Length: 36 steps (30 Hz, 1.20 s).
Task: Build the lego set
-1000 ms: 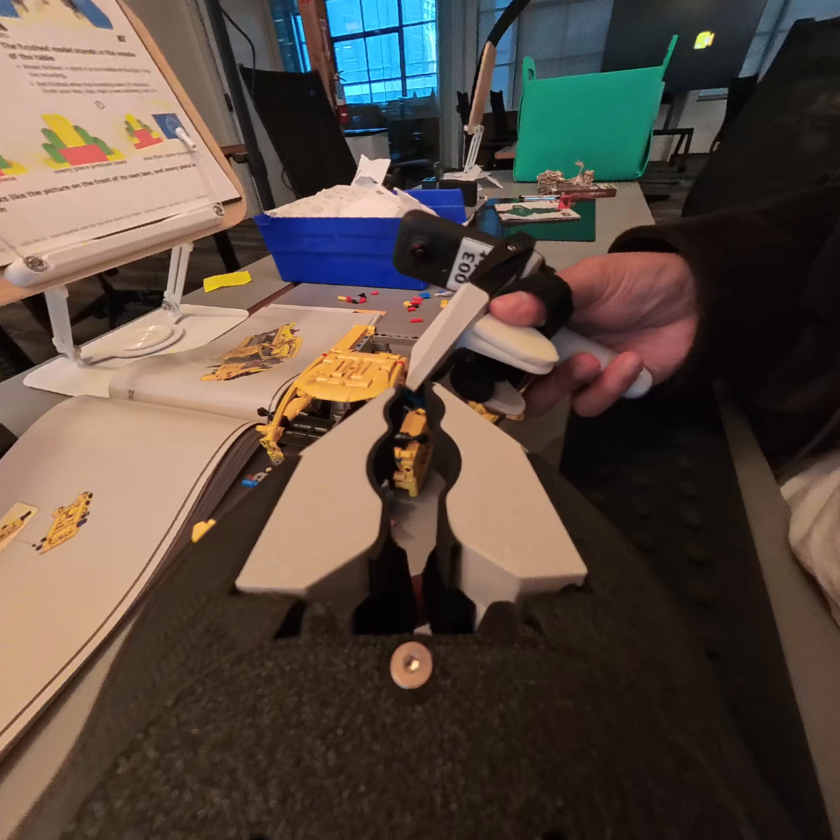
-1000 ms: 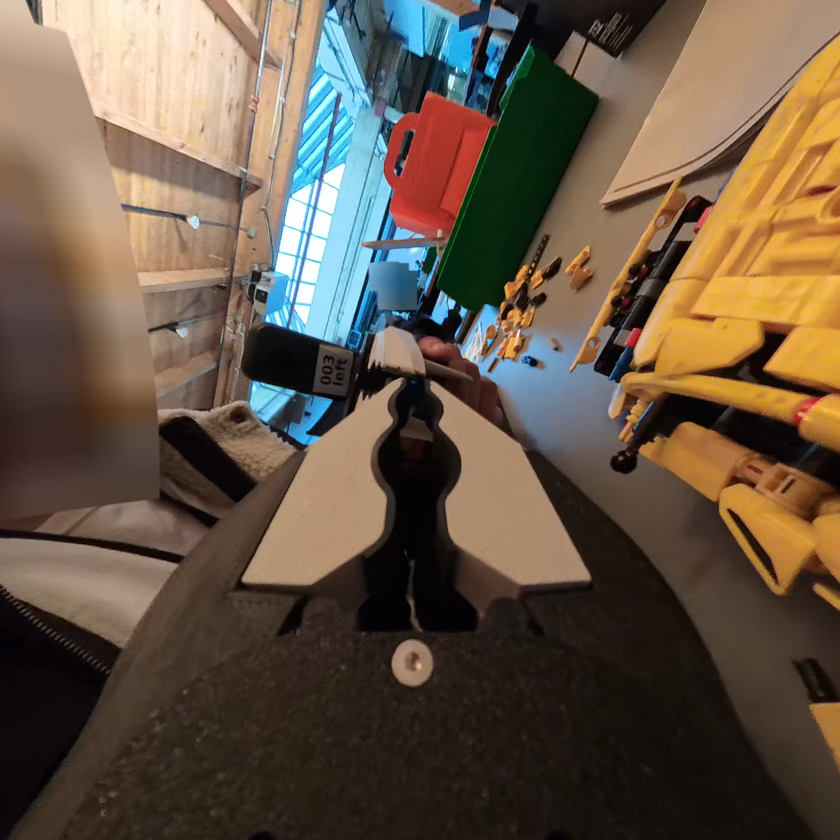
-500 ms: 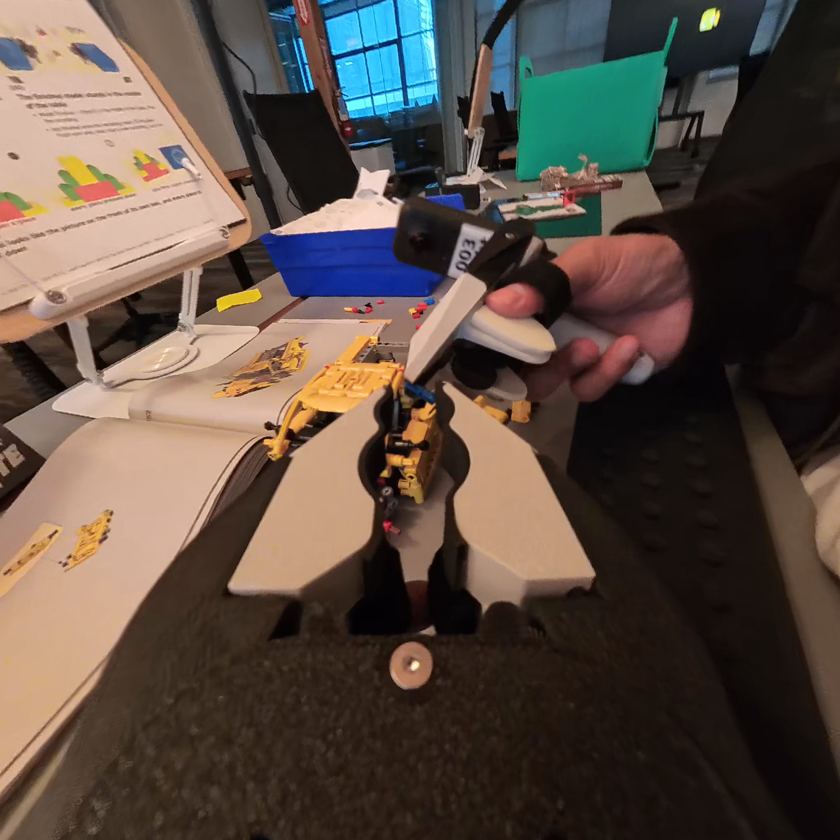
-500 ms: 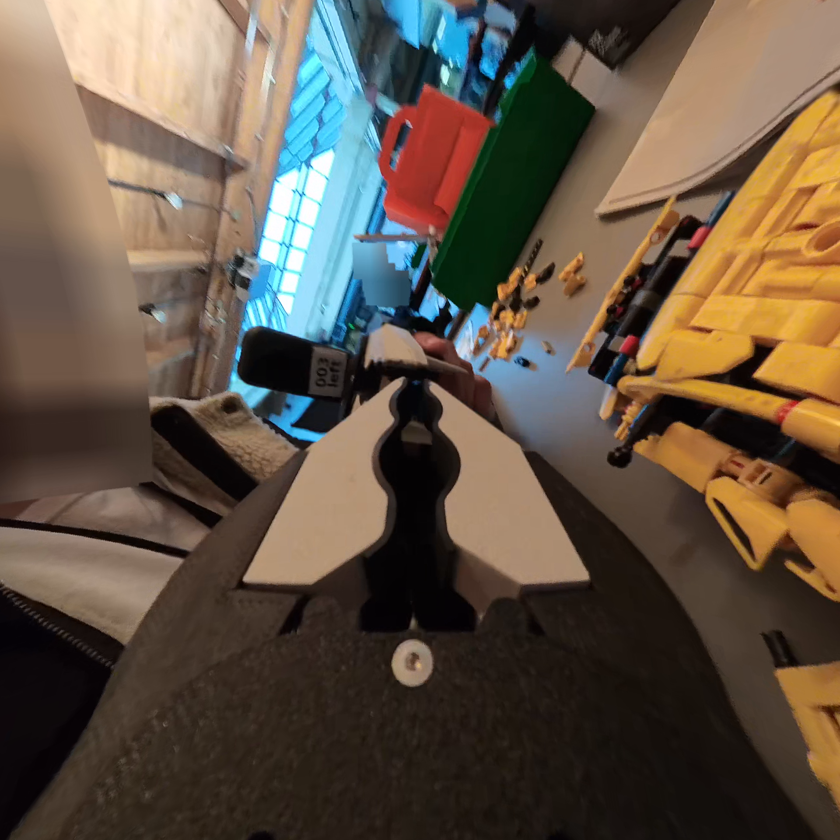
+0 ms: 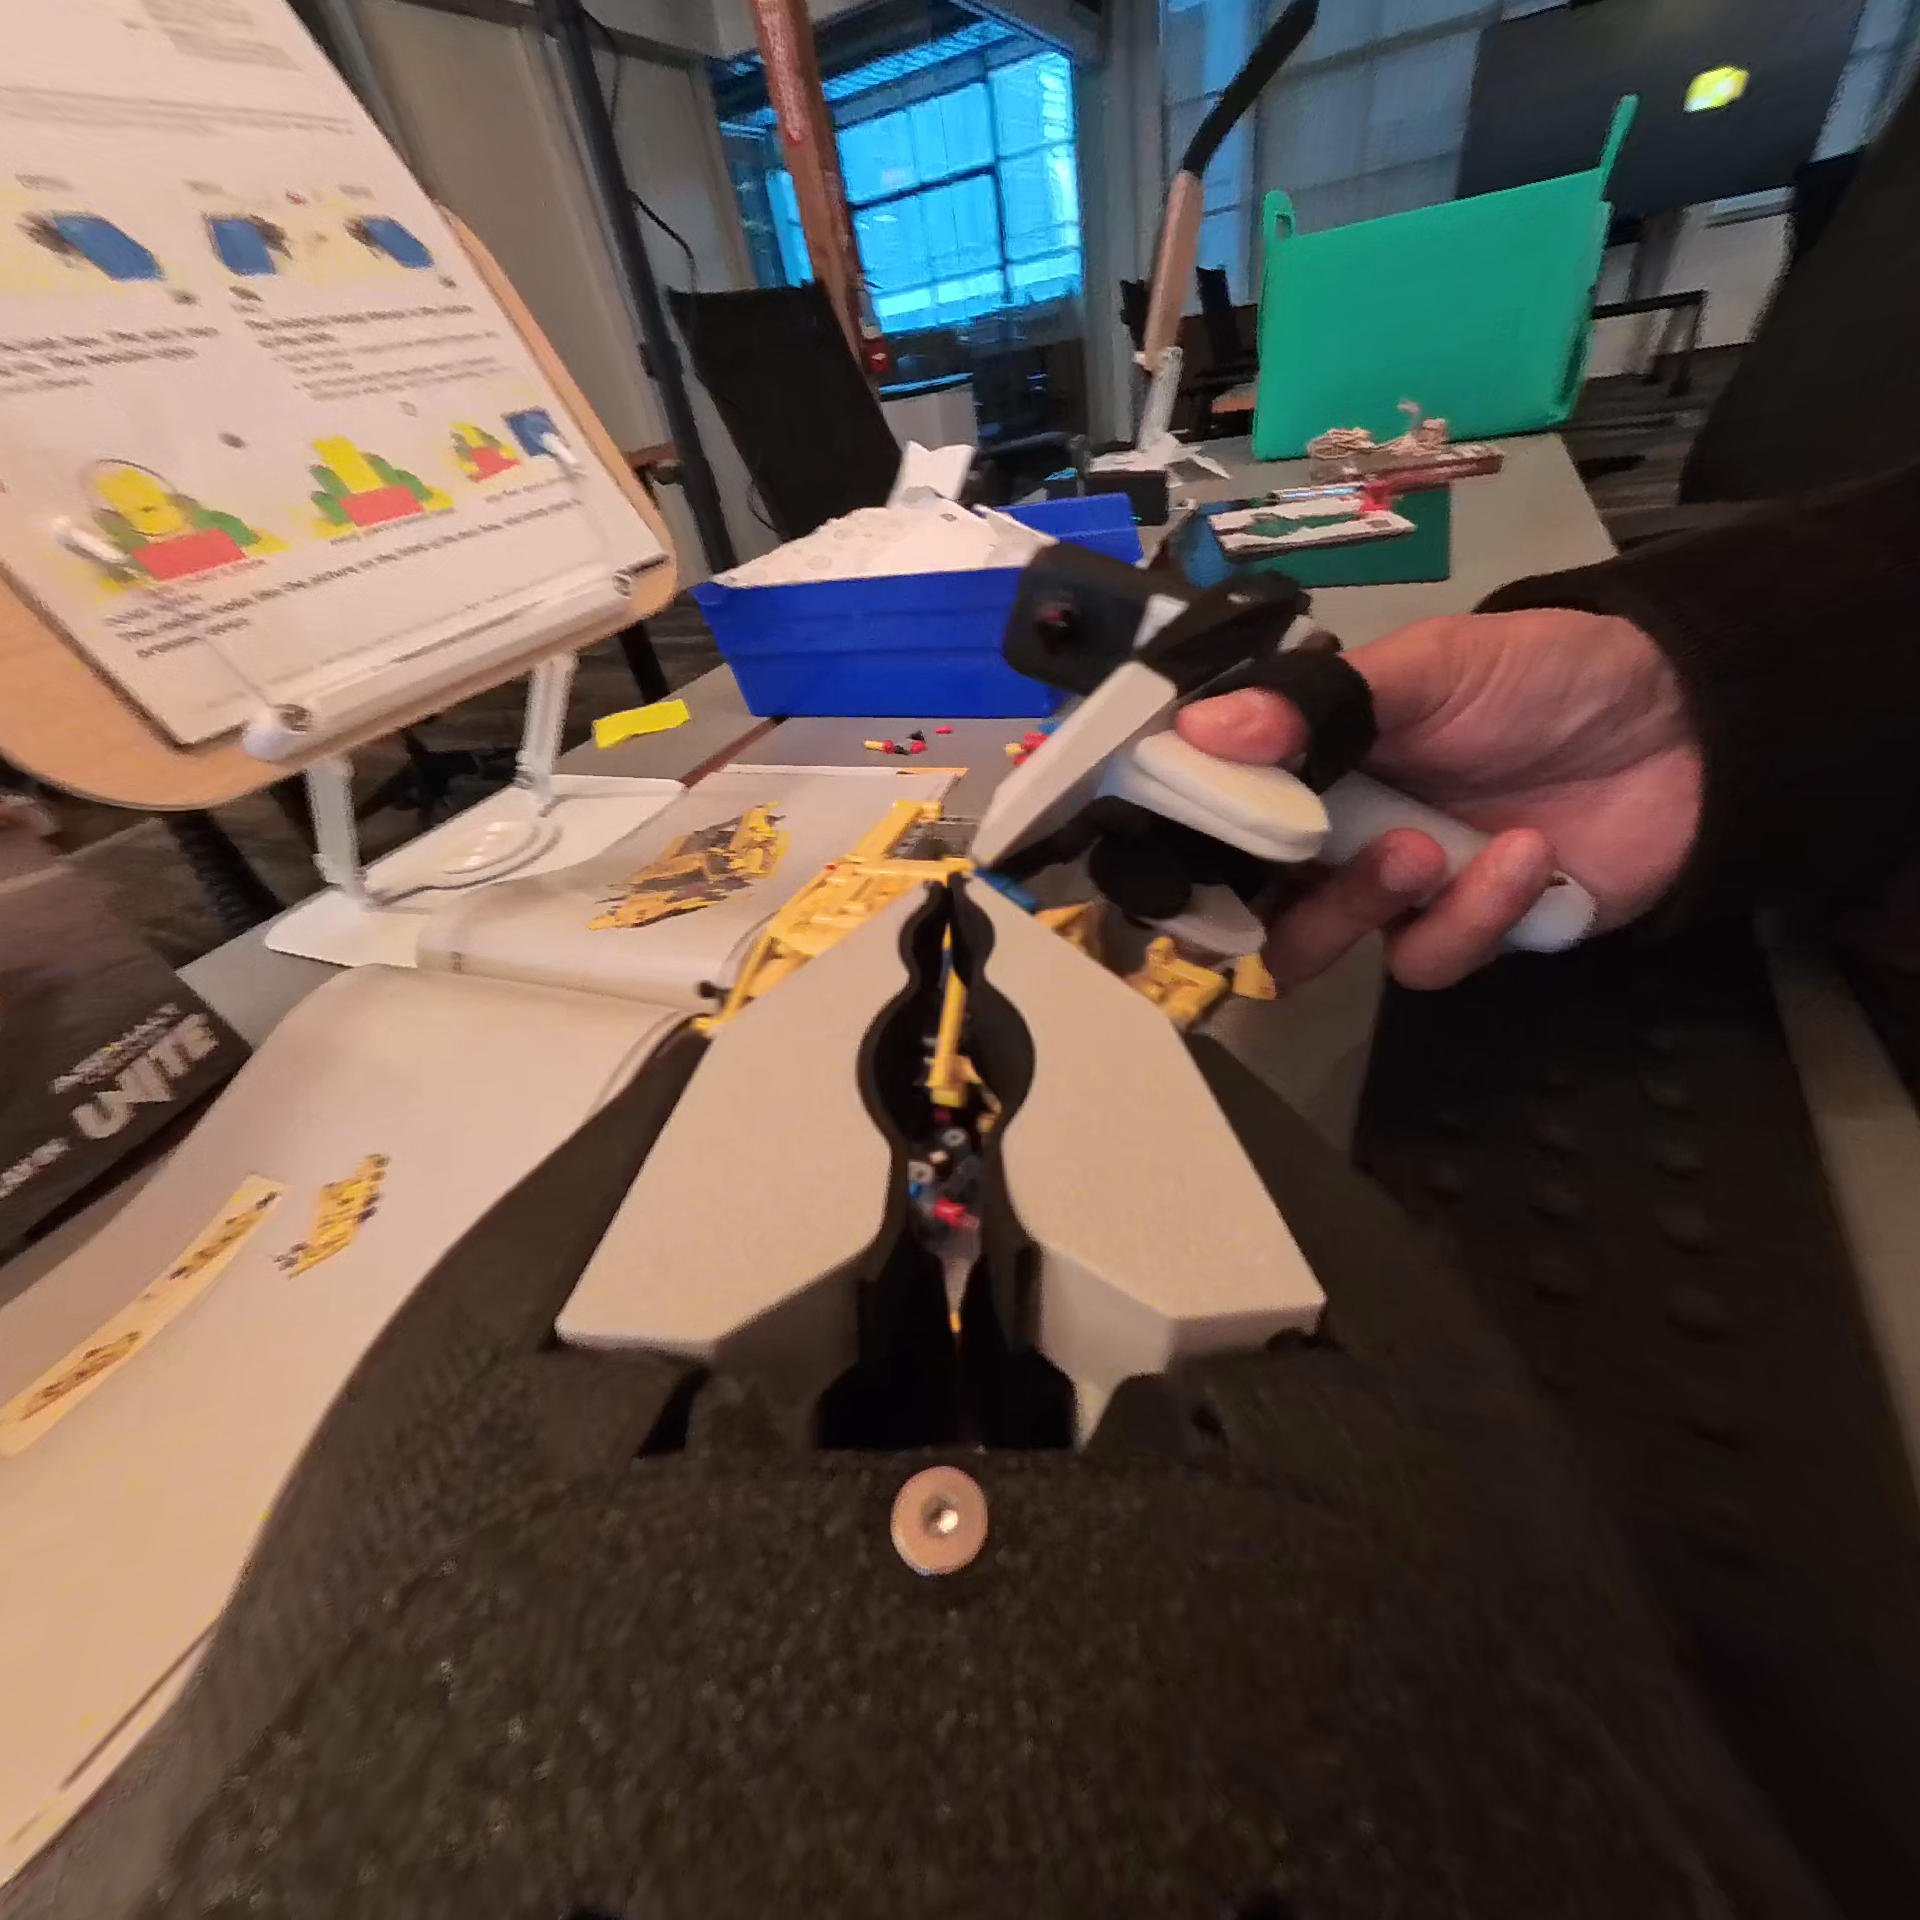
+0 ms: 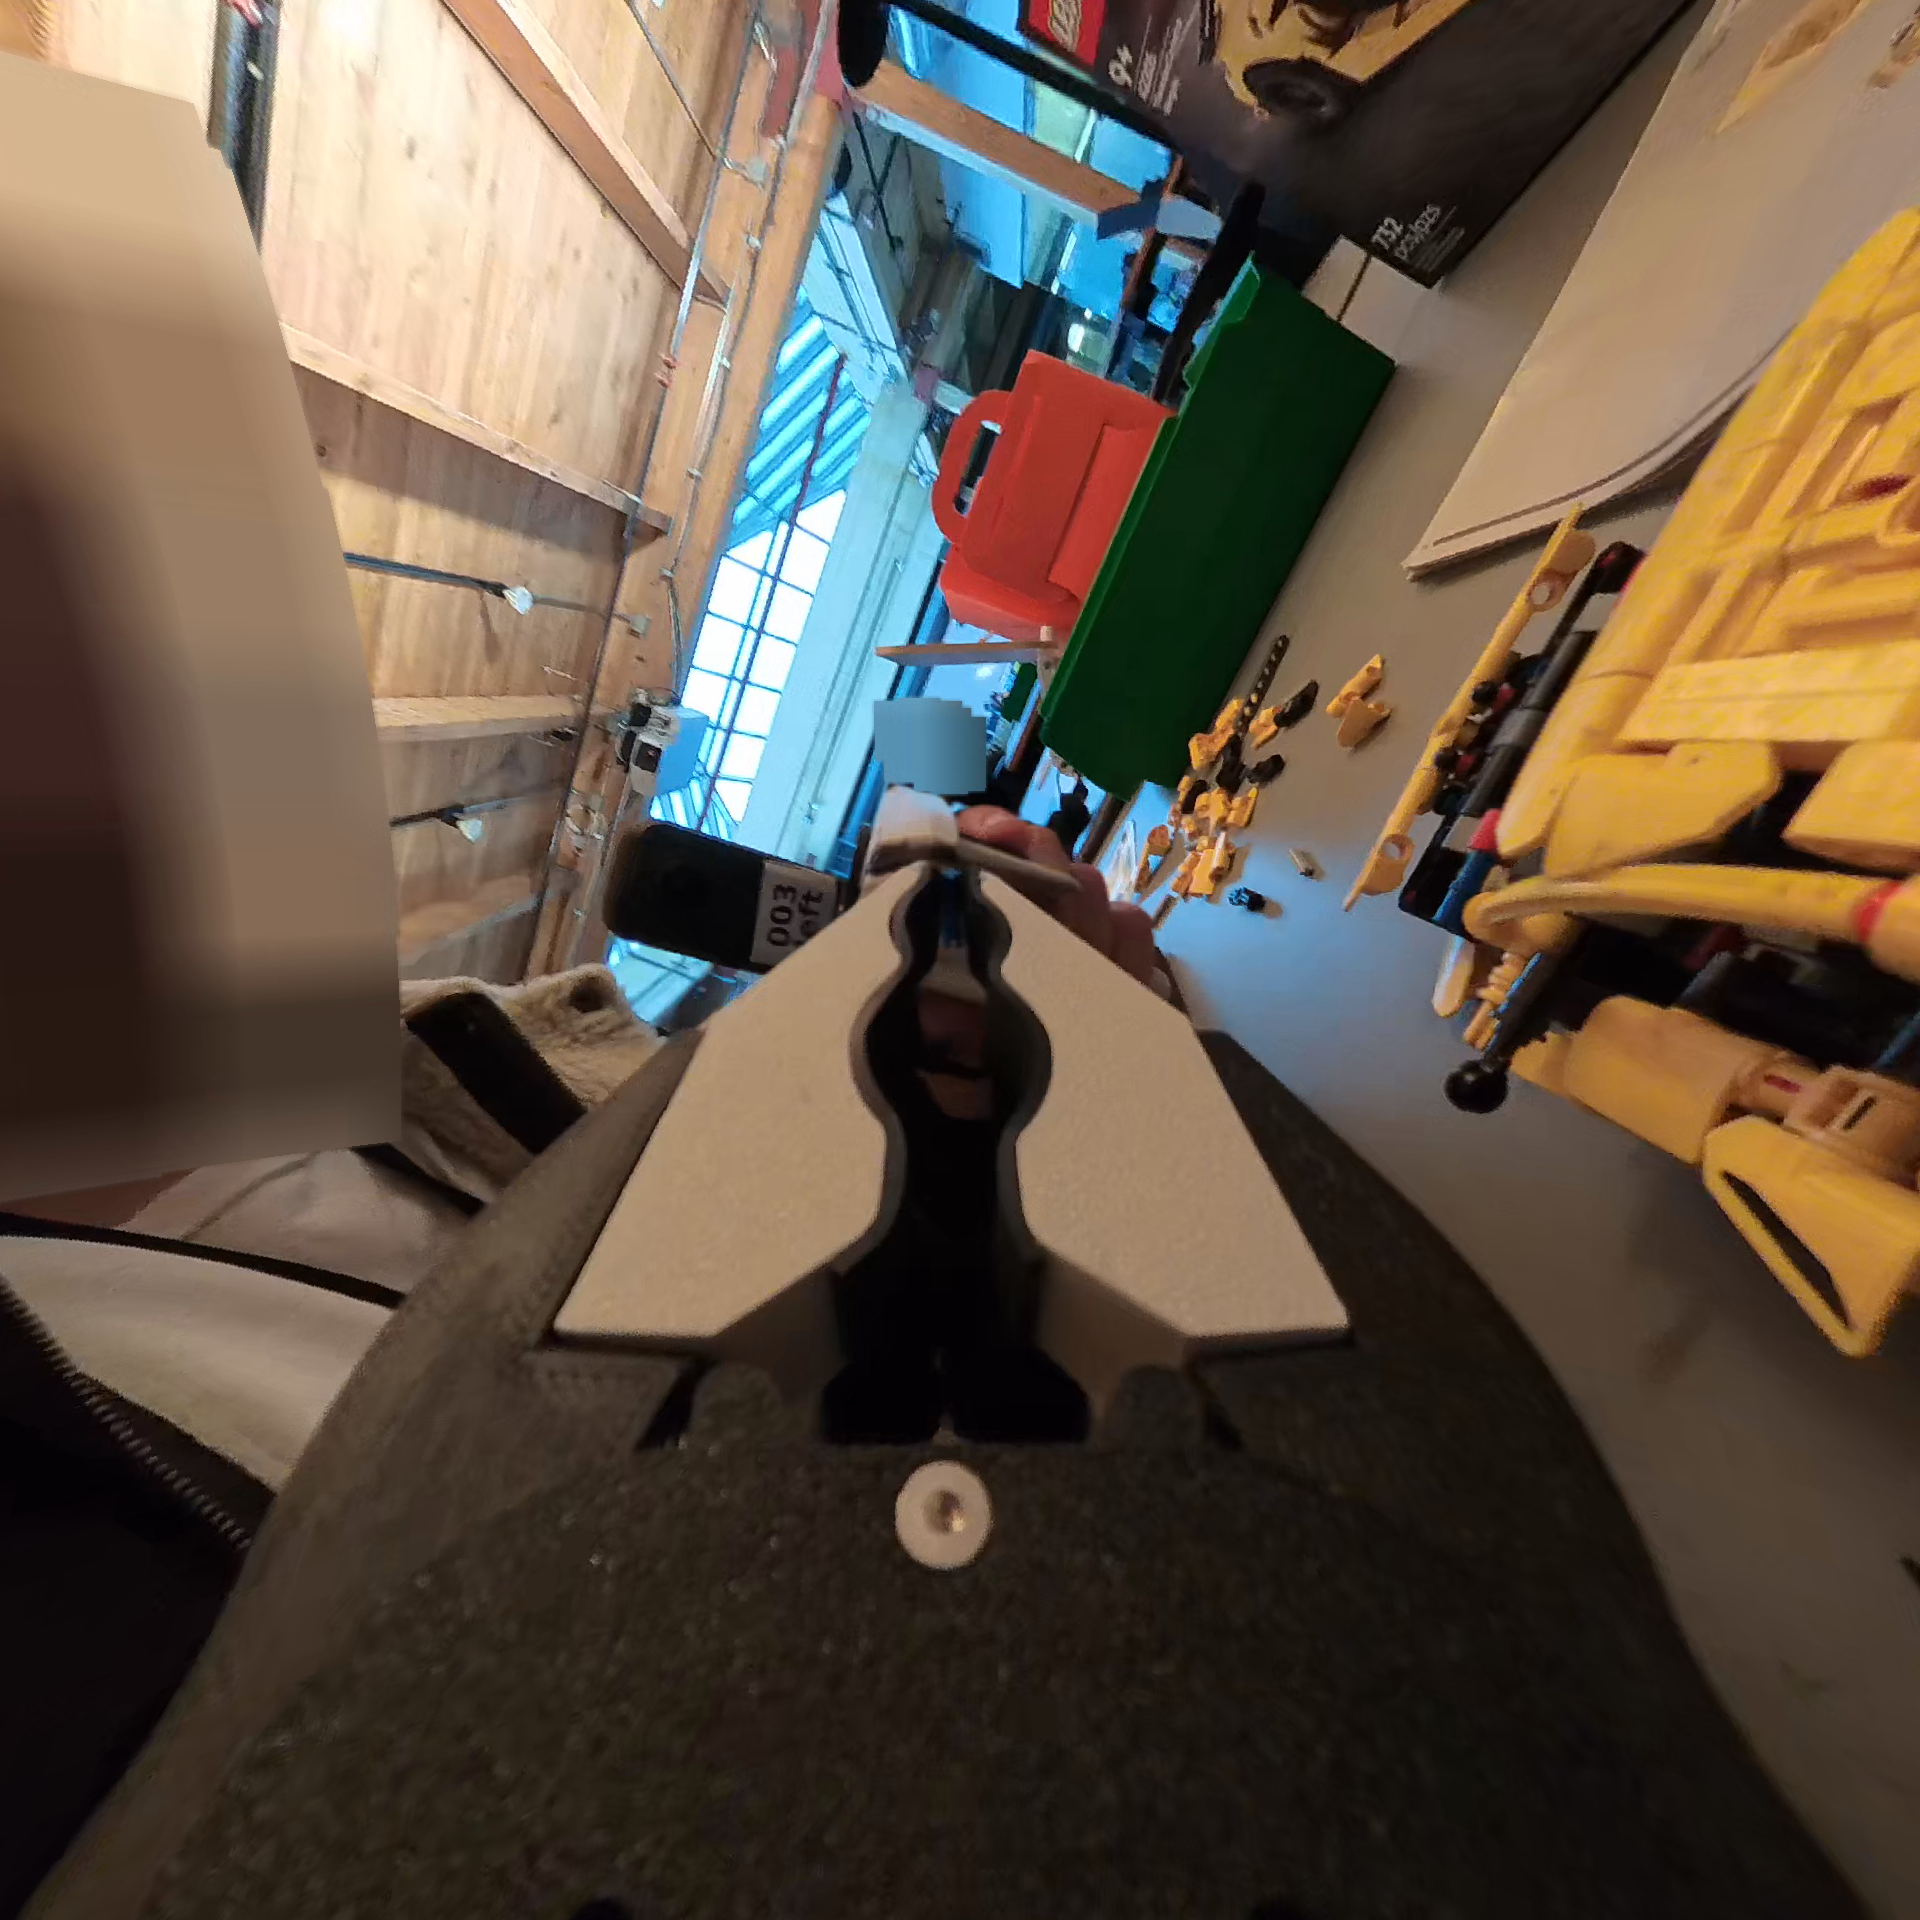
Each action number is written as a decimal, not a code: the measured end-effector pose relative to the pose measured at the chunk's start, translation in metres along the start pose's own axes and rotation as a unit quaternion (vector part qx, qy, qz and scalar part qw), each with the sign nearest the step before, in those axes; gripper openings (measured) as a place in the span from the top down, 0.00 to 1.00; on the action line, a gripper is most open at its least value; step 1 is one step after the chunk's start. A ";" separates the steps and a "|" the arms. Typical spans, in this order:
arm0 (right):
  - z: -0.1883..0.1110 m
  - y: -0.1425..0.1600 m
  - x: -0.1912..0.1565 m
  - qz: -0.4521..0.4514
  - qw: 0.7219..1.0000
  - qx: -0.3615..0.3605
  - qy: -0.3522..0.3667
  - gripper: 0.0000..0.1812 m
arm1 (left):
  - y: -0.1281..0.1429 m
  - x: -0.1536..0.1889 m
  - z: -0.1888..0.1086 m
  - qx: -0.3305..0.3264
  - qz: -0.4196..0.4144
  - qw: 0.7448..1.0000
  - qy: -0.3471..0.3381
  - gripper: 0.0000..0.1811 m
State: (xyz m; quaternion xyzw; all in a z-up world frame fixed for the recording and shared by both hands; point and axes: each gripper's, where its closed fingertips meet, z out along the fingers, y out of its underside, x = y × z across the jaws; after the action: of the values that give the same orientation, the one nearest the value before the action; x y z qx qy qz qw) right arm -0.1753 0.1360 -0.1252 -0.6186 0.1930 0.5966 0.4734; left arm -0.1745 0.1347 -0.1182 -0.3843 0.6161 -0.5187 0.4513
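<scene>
The yellow lego model (image 6: 1704,790) lies on the grey surface (image 6: 1340,1049); left tool (image 5: 954,896) and right tool (image 6: 943,881) meet tip to tip, both closed, contents unclear.

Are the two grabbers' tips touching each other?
Cannot tell. In the left wrist view the right gripper meets the left gripper at a small blue piece, hiding any gap.

Blue daylight comes through gridded windows (image 5: 956,197) at the far end of the room. A plank wall (image 6: 499,343) carries shelves, and a black chair (image 5: 800,405) stands beyond the grey surface (image 5: 1538,509).
</scene>
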 end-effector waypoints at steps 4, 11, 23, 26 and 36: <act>-0.005 -0.006 0.000 0.020 0.999 0.023 -0.012 0.99 | -0.005 0.012 0.001 0.019 -0.006 0.999 0.036 0.95; 0.007 0.001 -0.004 0.029 0.999 0.012 -0.027 0.98 | 0.000 0.007 0.003 0.001 0.018 1.000 0.006 0.91; 0.002 0.004 -0.008 0.052 0.997 0.008 -0.048 0.99 | -0.005 0.013 0.001 0.027 0.040 0.999 0.021 0.98; 0.002 0.005 -0.010 0.067 0.996 0.009 -0.061 0.98 | -0.006 0.014 0.001 0.032 0.020 0.999 0.027 0.97; 0.002 0.011 -0.010 0.088 0.993 0.000 -0.074 0.98 | -0.005 0.018 -0.003 0.017 -0.047 0.997 0.063 0.98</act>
State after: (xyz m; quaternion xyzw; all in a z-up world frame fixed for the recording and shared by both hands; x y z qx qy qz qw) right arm -0.1870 0.1291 -0.1199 -0.5537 0.2108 0.6799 0.4321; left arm -0.1827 0.1181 -0.1163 -0.3717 0.6160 -0.5728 0.3929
